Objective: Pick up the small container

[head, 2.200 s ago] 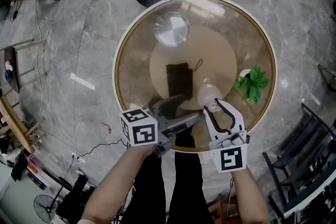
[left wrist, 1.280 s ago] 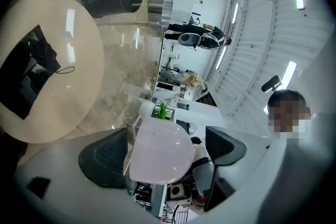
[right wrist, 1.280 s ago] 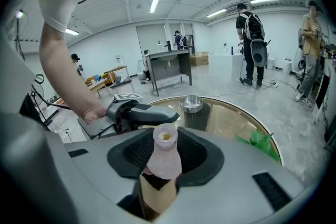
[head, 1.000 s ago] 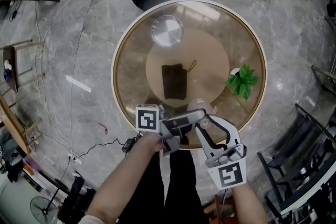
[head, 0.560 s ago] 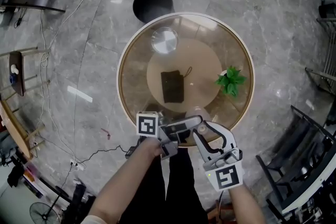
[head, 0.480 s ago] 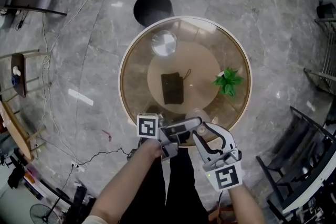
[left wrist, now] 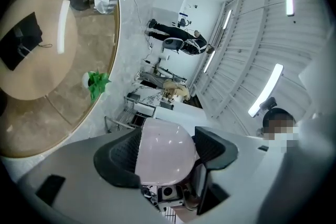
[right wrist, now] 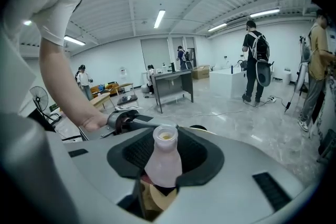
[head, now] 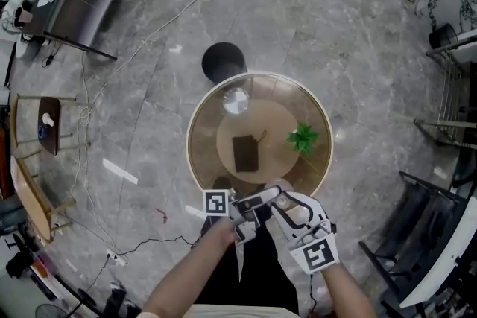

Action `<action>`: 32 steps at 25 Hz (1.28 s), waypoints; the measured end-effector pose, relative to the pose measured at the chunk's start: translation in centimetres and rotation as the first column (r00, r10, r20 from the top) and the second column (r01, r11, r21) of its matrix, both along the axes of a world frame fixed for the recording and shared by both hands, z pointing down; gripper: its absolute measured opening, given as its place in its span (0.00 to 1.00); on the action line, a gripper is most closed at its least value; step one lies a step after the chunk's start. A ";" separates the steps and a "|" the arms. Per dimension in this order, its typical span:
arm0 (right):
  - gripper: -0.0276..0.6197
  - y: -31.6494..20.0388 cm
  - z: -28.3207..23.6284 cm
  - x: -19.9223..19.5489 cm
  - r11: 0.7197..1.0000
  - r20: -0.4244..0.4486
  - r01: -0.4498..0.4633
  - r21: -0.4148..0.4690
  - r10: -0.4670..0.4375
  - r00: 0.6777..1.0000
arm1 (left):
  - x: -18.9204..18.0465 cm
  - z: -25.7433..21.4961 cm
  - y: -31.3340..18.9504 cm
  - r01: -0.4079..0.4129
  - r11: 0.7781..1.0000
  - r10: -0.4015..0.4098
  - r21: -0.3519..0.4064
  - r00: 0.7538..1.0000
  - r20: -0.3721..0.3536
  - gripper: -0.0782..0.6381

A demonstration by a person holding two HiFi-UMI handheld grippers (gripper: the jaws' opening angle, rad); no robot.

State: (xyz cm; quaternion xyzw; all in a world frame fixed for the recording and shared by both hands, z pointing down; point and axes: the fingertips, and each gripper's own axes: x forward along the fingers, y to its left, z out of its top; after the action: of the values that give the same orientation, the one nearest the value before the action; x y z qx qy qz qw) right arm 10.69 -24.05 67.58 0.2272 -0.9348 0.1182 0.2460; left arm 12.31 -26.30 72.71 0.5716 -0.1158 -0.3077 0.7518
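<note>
The small container is a pale pink bottle [right wrist: 164, 161] with an open neck, lifted clear of the round glass table [head: 200, 153]. My right gripper [right wrist: 166, 157] is shut on its body, neck pointing up and away. From the left, my left gripper [left wrist: 168, 150] holds the bottle's rounded base [left wrist: 164, 157], both dark pads against its sides. In the head view the two grippers meet just below the table's near edge, left gripper [head: 267, 196] crossing to right gripper [head: 282, 199], and the bottle [head: 282, 188] shows between them.
On the table lie a black pouch [head: 244, 152], a small green plant [head: 302, 138] and a shiny metal bowl [head: 235, 100]. A black round bin [head: 224, 61] stands on the marble floor behind it. Cables, chairs and benches line the room's edges; people stand far off.
Both grippers came back toward the person's body with the bottle, off the table's near edge. The left jaws narrowed onto the bottle's base. The head view pulled up, so the table looks smaller.
</note>
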 end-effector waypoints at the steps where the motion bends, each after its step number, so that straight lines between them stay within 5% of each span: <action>1: 0.27 0.0 -1.0 0.1 1.000 0.004 0.004 0.006 -0.004 1.000 | 0.1 -1.0 0.0 0.006 1.000 -0.006 -0.003 1.000 -0.007 0.57; 17: 0.27 4.9 -17.4 1.2 0.999 0.090 0.038 0.032 -0.041 0.995 | 1.3 -17.1 5.0 0.045 0.999 -0.044 0.010 0.998 -0.044 0.57; 32: 0.27 15.7 -27.0 -4.6 0.997 0.132 -0.019 0.080 0.009 0.991 | -4.5 -26.4 15.9 0.023 0.999 -0.022 0.036 0.999 -0.031 0.57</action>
State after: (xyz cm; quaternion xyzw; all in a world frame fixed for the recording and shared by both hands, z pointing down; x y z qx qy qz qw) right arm 6.13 -8.31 40.59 0.2353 -0.9514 0.0967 0.1735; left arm 7.77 -10.42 46.29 0.5790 -0.1051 -0.3270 0.7394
